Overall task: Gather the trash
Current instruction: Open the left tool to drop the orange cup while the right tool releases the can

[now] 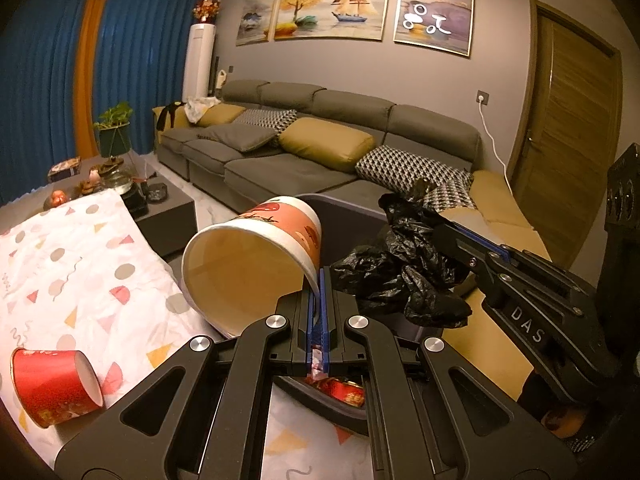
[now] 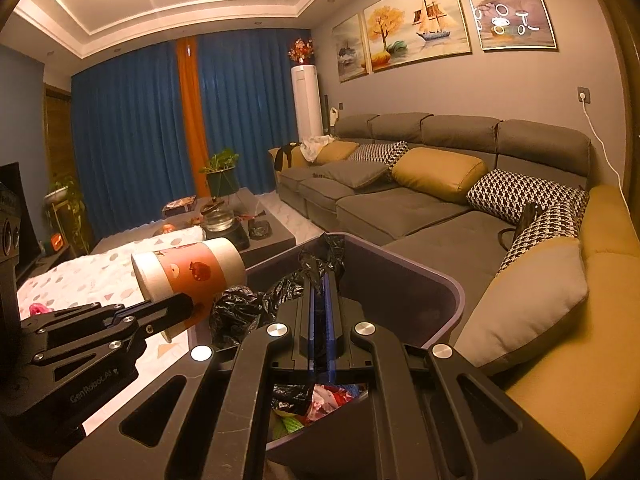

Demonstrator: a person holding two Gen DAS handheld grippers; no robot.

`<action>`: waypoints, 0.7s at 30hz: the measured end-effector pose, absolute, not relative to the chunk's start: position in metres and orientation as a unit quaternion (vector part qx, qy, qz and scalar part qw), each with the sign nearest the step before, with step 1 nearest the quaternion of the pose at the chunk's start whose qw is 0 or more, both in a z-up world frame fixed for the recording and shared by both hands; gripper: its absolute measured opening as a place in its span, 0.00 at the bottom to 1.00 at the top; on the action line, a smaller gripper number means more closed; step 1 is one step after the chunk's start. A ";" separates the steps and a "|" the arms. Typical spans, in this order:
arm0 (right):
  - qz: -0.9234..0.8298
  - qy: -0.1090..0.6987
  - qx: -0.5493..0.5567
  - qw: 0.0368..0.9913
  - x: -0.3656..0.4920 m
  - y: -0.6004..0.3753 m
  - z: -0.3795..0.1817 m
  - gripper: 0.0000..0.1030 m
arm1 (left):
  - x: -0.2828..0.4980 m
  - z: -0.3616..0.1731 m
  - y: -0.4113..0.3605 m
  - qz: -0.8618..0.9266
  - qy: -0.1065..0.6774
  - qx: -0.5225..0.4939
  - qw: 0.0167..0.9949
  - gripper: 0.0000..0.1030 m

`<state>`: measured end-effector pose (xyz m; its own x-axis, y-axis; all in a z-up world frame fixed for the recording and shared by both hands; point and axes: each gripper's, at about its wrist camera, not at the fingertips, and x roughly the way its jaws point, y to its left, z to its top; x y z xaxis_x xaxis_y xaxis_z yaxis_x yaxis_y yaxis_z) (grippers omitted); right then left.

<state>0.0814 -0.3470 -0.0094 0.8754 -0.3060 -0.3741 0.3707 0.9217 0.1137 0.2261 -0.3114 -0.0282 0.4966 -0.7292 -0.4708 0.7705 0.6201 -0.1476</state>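
I'm at the drop step. My left gripper [image 1: 320,292] pinches the rim of the cup [image 1: 256,264], tipped on its side and held at the near edge of the bin [image 2: 452,292]. My right gripper [image 2: 320,292] is pressed together on the black bag [image 1: 404,268] at the bin's mouth. Next I should carry the cup over the opening and release it. A red cup [image 1: 54,388] still lies on the cloth [image 1: 80,264].
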 end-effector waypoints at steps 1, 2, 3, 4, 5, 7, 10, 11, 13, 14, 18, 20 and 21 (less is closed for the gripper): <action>-0.175 0.179 0.092 0.964 0.082 -0.348 -0.010 0.05 | 0.226 -0.029 -0.313 -0.434 0.253 0.042 0.864 0.02; -0.175 0.179 0.092 0.964 0.083 -0.349 -0.011 0.05 | 0.227 -0.030 -0.314 -0.435 0.254 0.042 0.863 0.02; -0.175 0.180 0.092 0.963 0.083 -0.349 -0.012 0.05 | 0.227 -0.031 -0.315 -0.436 0.255 0.042 0.862 0.02; -0.175 0.181 0.093 0.963 0.084 -0.350 -0.012 0.05 | 0.228 -0.031 -0.317 -0.437 0.256 0.042 0.861 0.02; -0.174 0.183 0.094 0.963 0.085 -0.350 -0.013 0.05 | 0.229 -0.031 -0.317 -0.438 0.257 0.042 0.860 0.02; -0.175 0.185 0.094 0.963 0.085 -0.352 -0.014 0.05 | 0.231 -0.032 -0.318 -0.440 0.260 0.043 0.859 0.02; -0.176 0.186 0.095 0.962 0.088 -0.353 -0.014 0.05 | 0.234 -0.035 -0.322 -0.442 0.263 0.044 0.856 0.02; -0.176 0.188 0.095 0.962 0.089 -0.354 -0.015 0.05 | 0.234 -0.036 -0.323 -0.443 0.264 0.045 0.856 0.02; -0.176 0.190 0.096 0.961 0.090 -0.354 -0.016 0.05 | 0.235 -0.038 -0.325 -0.445 0.266 0.046 0.854 0.02; -0.176 0.191 0.096 0.961 0.091 -0.354 -0.016 0.05 | 0.235 -0.038 -0.325 -0.445 0.266 0.046 0.854 0.02; -0.176 0.194 0.096 0.960 0.095 -0.355 -0.018 0.05 | 0.236 -0.041 -0.328 -0.447 0.269 0.047 0.852 0.02; -0.177 0.197 0.095 0.960 0.096 -0.355 -0.021 0.05 | 0.239 -0.042 -0.327 -0.447 0.271 0.045 0.851 0.02; -0.177 0.198 0.096 0.959 0.097 -0.355 -0.021 0.05 | 0.241 -0.043 -0.327 -0.446 0.273 0.044 0.851 0.02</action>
<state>0.0967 -0.3547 -0.0214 0.8590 -0.3009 -0.4141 0.3767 0.9193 0.1135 0.2405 -0.3273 -0.0429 0.4533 -0.7354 -0.5037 0.7838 0.5979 -0.1676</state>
